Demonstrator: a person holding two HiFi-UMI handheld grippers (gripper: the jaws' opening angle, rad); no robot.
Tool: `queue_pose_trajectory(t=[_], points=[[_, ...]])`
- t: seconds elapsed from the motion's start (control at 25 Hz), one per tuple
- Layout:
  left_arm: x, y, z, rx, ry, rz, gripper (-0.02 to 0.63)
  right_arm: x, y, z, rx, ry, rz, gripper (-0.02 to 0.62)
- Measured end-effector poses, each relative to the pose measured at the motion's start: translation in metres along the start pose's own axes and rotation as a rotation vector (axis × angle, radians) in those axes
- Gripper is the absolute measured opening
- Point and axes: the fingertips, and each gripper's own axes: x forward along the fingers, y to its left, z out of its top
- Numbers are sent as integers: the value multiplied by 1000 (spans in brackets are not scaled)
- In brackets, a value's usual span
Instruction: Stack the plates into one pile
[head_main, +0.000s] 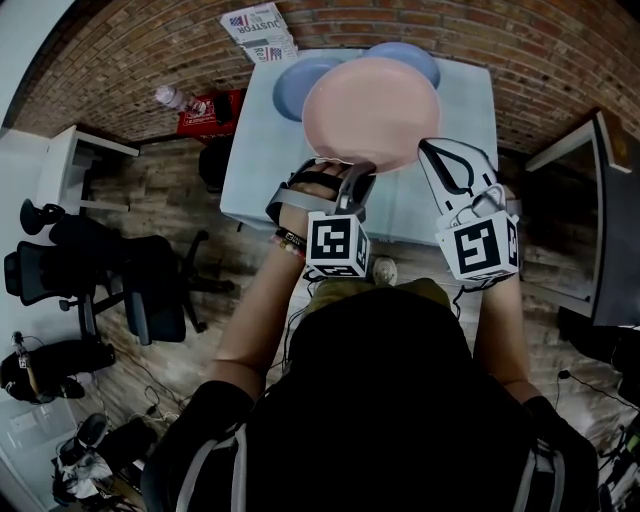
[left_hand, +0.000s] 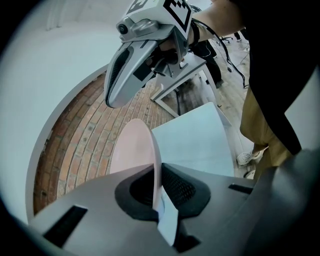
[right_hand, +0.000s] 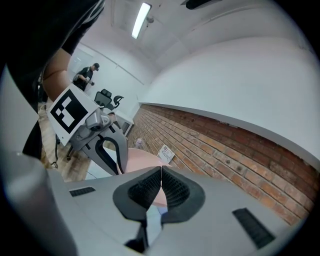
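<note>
A pink plate hangs over the pale table, and my left gripper is shut on its near rim. In the left gripper view the plate stands edge-on between the closed jaws of the left gripper. Two blue plates lie on the table behind it, one to the left and one at the back right. My right gripper is just right of the pink plate. In its own view the right gripper is shut with nothing between its tips, and the pink plate shows beyond.
A brick wall runs behind the table. A black office chair and a white desk stand at the left, another desk at the right. A red box with a bottle sits left of the table, and printed cards at its far edge.
</note>
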Motion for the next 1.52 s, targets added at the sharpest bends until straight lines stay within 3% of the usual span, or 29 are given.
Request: queue_pose_trajectory(t=[0.96, 1.28, 1.52], points=[[3, 5, -33, -61, 45, 2, 35, 28, 22, 2, 21, -2, 59, 35], [16, 2, -77, -87, 47, -51, 37, 73, 27, 17, 9, 4, 97, 35], [33, 14, -131, -50, 45, -67, 38, 122, 34, 28, 11, 27, 87, 35]])
